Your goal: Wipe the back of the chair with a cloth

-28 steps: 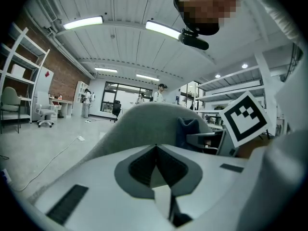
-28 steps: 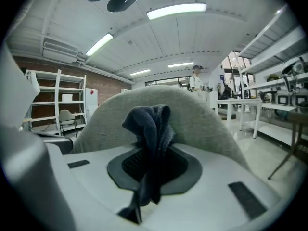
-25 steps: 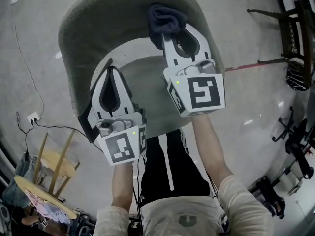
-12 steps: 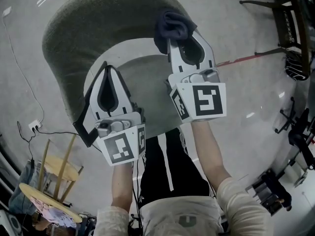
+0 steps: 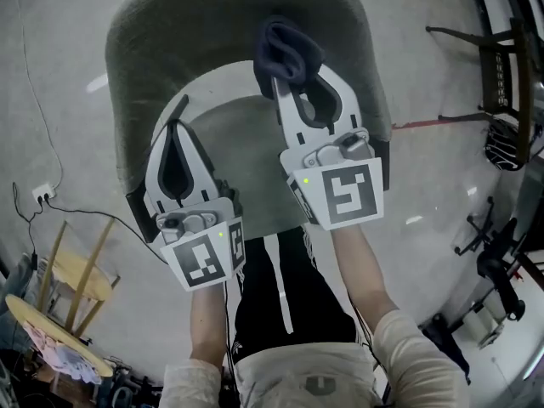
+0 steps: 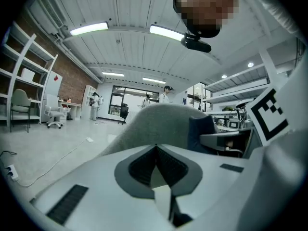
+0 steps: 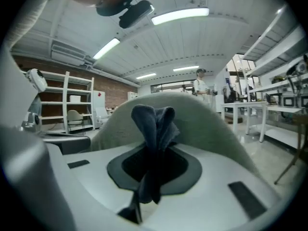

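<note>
A grey-green upholstered chair fills the upper head view, its curved back [image 5: 170,24] arcing around the seat [image 5: 242,143]. My right gripper [image 5: 285,70] is shut on a bunched dark blue cloth [image 5: 287,48], which presses against the top of the chair back at the right. In the right gripper view the cloth [image 7: 153,129] sticks up from between the jaws with the chair back [image 7: 207,119] just behind it. My left gripper [image 5: 177,130] is shut and holds nothing, hovering over the seat's left side near the back's inner edge. The left gripper view shows the chair back [image 6: 154,124] ahead.
A black cable [image 5: 51,143] runs across the grey floor to a power strip [image 5: 38,196] at the left. A wooden stool [image 5: 59,270] stands at the lower left. A dark chair frame [image 5: 497,66] and office chair bases [image 5: 493,262] stand at the right.
The right gripper with the cloth has shifted slightly left along the top of the chair back. The left gripper has stayed shut over the seat.
</note>
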A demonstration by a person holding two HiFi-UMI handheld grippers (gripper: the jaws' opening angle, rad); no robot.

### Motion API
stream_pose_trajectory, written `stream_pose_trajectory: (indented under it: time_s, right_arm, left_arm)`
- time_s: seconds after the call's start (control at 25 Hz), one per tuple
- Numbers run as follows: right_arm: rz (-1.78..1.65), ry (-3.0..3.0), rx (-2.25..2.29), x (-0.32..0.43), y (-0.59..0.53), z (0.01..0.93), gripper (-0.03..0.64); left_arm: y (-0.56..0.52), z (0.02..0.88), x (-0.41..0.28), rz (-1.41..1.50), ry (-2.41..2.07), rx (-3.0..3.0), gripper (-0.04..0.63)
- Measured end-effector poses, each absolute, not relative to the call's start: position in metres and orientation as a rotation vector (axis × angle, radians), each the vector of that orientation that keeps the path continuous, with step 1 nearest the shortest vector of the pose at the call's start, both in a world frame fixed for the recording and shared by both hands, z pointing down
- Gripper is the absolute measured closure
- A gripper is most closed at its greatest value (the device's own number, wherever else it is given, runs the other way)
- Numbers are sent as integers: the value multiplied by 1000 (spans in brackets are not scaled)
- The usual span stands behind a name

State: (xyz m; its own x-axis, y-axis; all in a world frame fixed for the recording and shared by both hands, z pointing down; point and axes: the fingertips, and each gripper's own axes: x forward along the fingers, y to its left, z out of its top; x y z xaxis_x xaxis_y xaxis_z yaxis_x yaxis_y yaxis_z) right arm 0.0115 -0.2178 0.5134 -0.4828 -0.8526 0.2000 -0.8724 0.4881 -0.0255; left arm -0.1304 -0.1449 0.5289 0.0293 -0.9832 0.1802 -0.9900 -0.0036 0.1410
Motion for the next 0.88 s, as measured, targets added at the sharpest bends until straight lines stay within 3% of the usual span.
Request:
stream_pose_trajectory:
  time_s: [0.36, 0.88]
  right_arm:
    - [157, -2867, 614, -150, -124, 552, 560]
    - [90, -2837, 19, -216, -38, 585, 560]
  left_arm:
    - [-81, 514, -205, -25, -2357, 1878, 580]
    - [-13, 514, -258, -100, -2541, 1590, 580]
